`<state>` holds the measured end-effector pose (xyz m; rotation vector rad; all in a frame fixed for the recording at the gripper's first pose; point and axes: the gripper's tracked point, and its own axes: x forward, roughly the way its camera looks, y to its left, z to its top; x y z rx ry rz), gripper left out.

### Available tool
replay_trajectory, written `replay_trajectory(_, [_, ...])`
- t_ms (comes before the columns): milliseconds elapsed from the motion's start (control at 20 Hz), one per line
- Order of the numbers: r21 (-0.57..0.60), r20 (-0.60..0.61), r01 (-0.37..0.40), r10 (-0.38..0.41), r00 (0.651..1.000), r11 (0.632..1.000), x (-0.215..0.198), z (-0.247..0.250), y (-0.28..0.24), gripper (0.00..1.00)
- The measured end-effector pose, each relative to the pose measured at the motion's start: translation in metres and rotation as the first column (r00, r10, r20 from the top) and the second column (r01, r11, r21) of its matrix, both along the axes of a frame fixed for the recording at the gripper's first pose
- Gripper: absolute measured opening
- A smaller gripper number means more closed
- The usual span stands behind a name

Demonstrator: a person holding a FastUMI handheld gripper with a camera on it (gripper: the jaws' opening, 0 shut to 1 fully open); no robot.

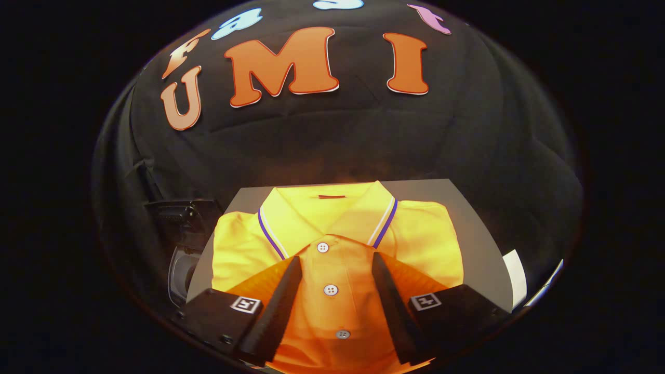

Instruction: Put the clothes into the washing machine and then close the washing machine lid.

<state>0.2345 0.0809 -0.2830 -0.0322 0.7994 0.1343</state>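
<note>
A folded yellow polo shirt (337, 244) lies on a grey table (467, 218), collar away from me, its white buttons running toward me. My gripper (336, 257) hangs open just above the shirt's chest, one finger on each side of the button placket, the second button between them. Nothing is pinched between the fingers. To the left of the table, lower down, part of a round glass-and-dark shape (182, 270) shows, which may be the washing machine; I cannot tell whether its lid is up.
The table's left and far edges lie close around the shirt. A white sheet-like thing (515, 283) sits at the table's right edge. The booth's black cloth wall hangs behind the table.
</note>
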Motion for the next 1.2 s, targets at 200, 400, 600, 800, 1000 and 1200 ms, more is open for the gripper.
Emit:
replay_trajectory(200, [0.023,0.016,-0.007,0.007,1.0,1.0,-0.002,0.002,0.003,0.5])
replay_trajectory(400, [0.136,0.061,0.054,-0.063,0.996,0.989,0.005,0.002,0.006,0.19])
replay_trajectory(600, [0.321,0.161,0.111,-0.17,0.972,0.941,0.006,0.014,0.006,0.11])
replay_trajectory(800, [0.323,0.327,0.03,-0.141,0.935,0.946,-0.016,0.041,0.006,0.1])
replay_trajectory(1000, [0.392,0.407,-0.03,-0.143,0.902,0.92,-0.042,0.095,0.022,0.1])
replay_trajectory(1200, [0.395,0.48,-0.086,-0.126,0.868,0.915,-0.059,0.135,0.034,0.1])
